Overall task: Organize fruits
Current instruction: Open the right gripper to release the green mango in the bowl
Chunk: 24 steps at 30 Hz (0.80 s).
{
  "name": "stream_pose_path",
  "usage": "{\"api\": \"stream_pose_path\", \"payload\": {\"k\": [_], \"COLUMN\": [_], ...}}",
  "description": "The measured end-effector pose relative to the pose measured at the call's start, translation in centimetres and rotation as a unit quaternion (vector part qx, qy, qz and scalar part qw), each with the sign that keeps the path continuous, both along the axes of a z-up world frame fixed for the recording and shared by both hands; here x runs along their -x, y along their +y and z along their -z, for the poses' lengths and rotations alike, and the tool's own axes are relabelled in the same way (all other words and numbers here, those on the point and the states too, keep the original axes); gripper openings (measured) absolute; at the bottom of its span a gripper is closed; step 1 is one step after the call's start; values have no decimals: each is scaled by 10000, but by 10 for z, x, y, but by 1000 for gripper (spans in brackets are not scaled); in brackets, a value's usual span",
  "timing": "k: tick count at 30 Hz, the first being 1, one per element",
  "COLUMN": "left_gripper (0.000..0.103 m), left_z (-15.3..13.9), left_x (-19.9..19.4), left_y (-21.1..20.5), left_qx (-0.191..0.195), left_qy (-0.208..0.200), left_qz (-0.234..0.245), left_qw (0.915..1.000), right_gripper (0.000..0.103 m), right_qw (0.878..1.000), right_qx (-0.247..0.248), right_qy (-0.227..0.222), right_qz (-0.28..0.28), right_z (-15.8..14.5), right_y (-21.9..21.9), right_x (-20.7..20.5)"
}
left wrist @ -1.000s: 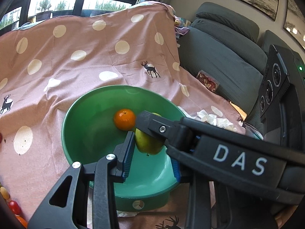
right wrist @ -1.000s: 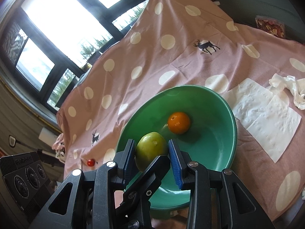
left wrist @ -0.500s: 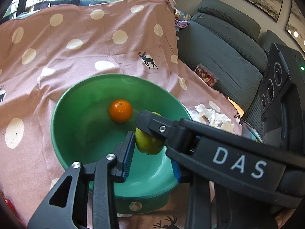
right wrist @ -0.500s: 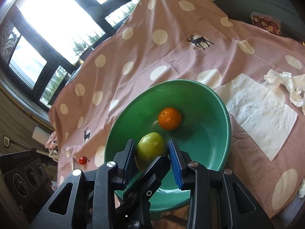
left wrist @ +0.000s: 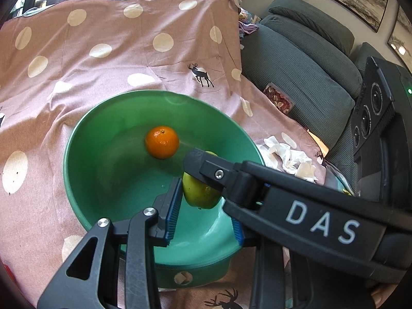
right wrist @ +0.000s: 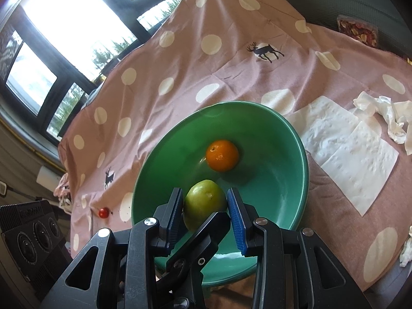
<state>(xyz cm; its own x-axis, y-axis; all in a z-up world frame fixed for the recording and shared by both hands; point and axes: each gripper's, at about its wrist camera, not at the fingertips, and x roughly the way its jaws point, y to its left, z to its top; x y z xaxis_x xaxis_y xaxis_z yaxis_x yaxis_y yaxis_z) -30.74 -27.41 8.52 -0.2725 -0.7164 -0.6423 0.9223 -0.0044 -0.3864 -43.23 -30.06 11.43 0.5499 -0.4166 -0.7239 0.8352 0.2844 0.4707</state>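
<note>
Green apple (right wrist: 204, 200) sits low centre in the right wrist view, over the near inside of the green bowl (right wrist: 296, 139), pinched between both blue pads of the right gripper (right wrist: 206, 215); jaws narrow, closed on the fruit

Left gripper (left wrist: 203, 213) comes in across it: in the left wrist view its left pad touches the apple (left wrist: 200, 193) at lower centre, while its right pad is mostly hidden behind the right gripper's black finger, so cannot tell if it presses. Jaws narrow too, and in the right view a left finger runs under the apple. Looks like a two-handed hold or a hand-over above the bowl, probably so the fruit can be lowered in without rolling

Mandarin (right wrist: 222, 155) already lies on the bowl floor, just beyond the apple and apart from it, so the bowl reads as the collecting spot. Apple is not yet set down, as far as I can judge

Cherry tomato (right wrist: 103, 213) lies on the cloth at lower left of the right view, outside the bowl, likely still to be sorted

Pink polka-dot cloth with deer (right wrist: 265, 51) covers the surface. Flat paper napkin (right wrist: 355, 152) and crumpled tissue (right wrist: 386, 118) lie right of the bowl. Grey sofa (left wrist: 303, 59) at upper right of the left view, with a snack packet (left wrist: 279, 99) on it
</note>
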Motion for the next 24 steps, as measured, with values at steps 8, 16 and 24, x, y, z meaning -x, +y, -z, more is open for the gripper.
{"api": "stream_pose_path", "payload": {"k": [8, 16, 24], "left_gripper": [34, 46, 61], "left_z": [3, -2, -24], "left_x": [0, -3, -27], "left_y": [-1, 6, 42], "left_qx": [-86, -43, 166], "left_qy": [6, -191, -376], "left_qz": [-56, -284, -634], "left_qw": [9999, 9994, 9971], "right_gripper": [39, 39, 39], "right_qw": [9999, 9999, 9996], "right_qx": [-18, 39, 283], "right_qy": [95, 110, 4], "right_qz": [28, 62, -92], "right_z": [0, -2, -15], "right_y": [1, 2, 13], "right_x": [-1, -2, -12]}}
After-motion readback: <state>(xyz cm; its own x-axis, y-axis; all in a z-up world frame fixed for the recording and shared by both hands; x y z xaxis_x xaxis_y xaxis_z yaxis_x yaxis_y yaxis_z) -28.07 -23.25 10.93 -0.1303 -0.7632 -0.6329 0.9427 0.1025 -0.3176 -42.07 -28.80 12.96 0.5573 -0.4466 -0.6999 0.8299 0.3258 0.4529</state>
